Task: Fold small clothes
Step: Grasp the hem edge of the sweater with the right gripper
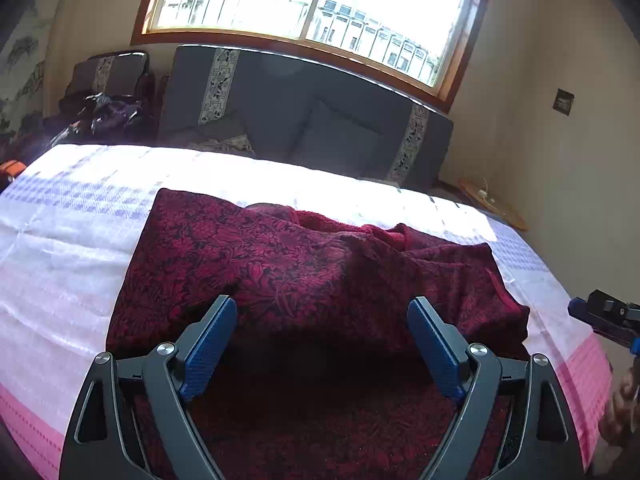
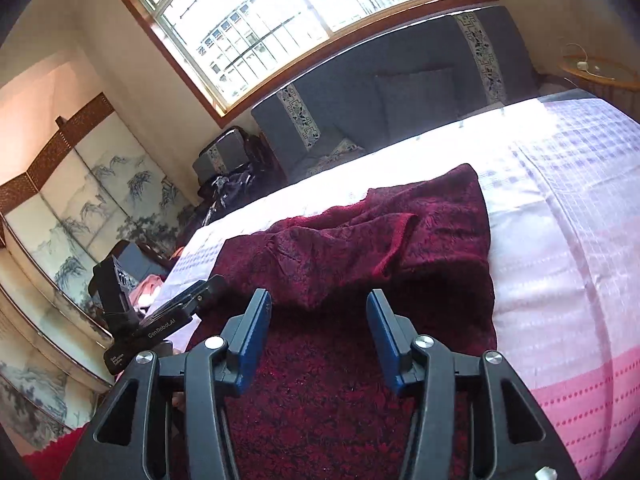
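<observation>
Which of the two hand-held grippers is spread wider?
The left hand-held gripper: its blue pads stand farther apart than the right hand-held gripper's. Neither grips the red garment.

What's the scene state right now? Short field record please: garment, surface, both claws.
garment: dark red patterned cloth, partly folded, a rumpled layer on top
surface: pink and white checked bedspread
left claw: open, over the cloth's near part, nothing between its fingers
right claw: open, narrower gap, over the cloth, nothing gripped
background: grey sofa under a window

Home bedrm: bed (image 1: pixel 60 240), painted screen (image 2: pixel 80 200)
</observation>
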A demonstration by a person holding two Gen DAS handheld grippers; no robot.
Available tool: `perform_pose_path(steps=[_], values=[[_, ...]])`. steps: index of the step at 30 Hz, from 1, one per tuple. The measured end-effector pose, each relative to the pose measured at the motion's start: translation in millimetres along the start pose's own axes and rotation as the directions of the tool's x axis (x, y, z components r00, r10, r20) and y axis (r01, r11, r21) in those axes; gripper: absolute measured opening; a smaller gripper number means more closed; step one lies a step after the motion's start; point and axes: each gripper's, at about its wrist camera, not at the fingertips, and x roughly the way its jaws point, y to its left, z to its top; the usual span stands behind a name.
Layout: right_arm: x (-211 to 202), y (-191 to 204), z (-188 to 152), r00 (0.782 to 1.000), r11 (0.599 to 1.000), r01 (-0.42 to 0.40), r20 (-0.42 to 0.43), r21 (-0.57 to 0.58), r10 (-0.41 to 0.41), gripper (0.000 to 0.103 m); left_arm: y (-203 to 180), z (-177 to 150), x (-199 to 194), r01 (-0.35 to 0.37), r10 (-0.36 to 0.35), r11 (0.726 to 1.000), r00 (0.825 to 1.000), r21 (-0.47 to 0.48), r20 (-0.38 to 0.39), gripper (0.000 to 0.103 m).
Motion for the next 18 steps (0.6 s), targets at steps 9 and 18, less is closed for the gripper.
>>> perform_pose_path(steps=[9, 18], values=[[114.4, -59.0, 12.4, 0.943, 0.975, 0.222, -0.246, -0.031, -0.223, 0.012, 44.7, -21.9, 17.5, 0.005, -0.008, 0.984, 1.0, -0.177, -0.016, 0.087], [76.4, -93.4, 21.1, 0.986, 0.984, 0.085, -0.153, 0.159, -0.06, 0.036, 47.6, -26.3, 8.1, -0.006, 0.011, 0.976, 1.0, -0.216, 0.026, 0.087]])
